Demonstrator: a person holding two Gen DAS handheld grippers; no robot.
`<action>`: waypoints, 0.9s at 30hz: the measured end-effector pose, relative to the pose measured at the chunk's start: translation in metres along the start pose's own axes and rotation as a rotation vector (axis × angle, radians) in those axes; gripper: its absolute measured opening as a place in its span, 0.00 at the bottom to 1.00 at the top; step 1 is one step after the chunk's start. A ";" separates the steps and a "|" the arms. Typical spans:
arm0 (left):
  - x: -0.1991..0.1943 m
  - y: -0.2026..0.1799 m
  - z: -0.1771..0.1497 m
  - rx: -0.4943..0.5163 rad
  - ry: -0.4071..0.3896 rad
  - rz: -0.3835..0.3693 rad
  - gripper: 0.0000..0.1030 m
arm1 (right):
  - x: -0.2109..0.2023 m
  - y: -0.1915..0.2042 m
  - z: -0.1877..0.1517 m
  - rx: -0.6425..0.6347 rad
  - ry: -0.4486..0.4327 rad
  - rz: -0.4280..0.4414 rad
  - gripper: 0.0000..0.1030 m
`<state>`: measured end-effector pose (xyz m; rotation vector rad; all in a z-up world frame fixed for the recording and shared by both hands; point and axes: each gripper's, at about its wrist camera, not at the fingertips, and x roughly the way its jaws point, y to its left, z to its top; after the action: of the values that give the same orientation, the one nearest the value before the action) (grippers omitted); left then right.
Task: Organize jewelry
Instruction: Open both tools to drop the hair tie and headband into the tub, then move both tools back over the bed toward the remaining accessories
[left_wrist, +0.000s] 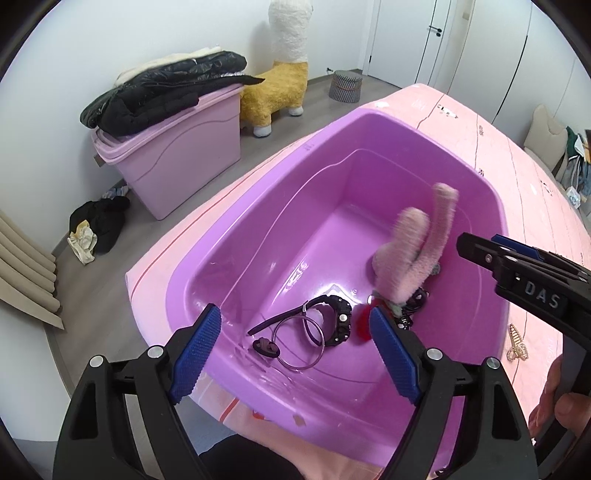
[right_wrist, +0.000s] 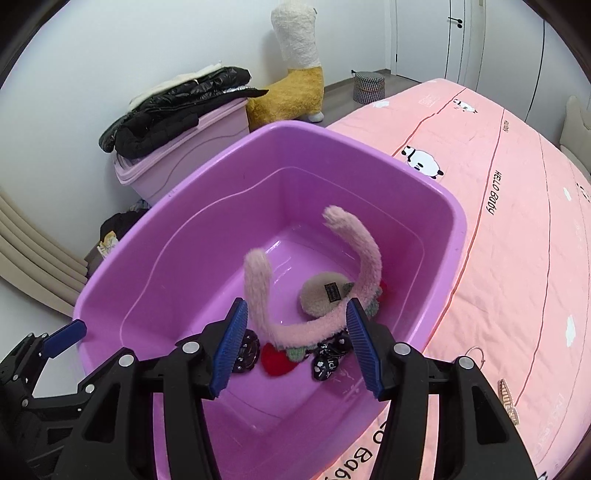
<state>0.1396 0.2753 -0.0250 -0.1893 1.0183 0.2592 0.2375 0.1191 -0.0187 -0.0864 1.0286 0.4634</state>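
Now: left gripper (left_wrist: 295, 328) agape, empty; right gripper (right_wrist: 295, 334) agape, empty; pink headband (right_wrist: 314, 280) in purple tub (right_wrist: 458, 221)

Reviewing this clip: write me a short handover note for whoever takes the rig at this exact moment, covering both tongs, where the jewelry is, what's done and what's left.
Left tongs: open, empty, above the near end of the purple tub.
Right tongs: open, nothing gripped; the fuzzy pink headband is blurred between the jaws, apparently just let go.
In the tub: black watch, thin bangles, red heart piece, black bow, beige plush piece.
Done: those items are in the tub.
Left: gold hair claw and a thin ring lie on the pink bedspread beside the tub.
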 end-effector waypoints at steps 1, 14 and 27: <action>-0.003 -0.001 -0.002 0.002 -0.005 -0.002 0.78 | -0.006 -0.001 -0.003 0.003 -0.009 0.003 0.52; -0.055 -0.028 -0.035 0.059 -0.060 -0.058 0.79 | -0.099 -0.038 -0.077 0.081 -0.135 0.001 0.52; -0.085 -0.094 -0.093 0.202 -0.077 -0.197 0.86 | -0.175 -0.131 -0.210 0.280 -0.183 -0.189 0.54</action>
<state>0.0504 0.1493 0.0035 -0.0941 0.9359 -0.0161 0.0468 -0.1159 -0.0005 0.1071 0.8863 0.1495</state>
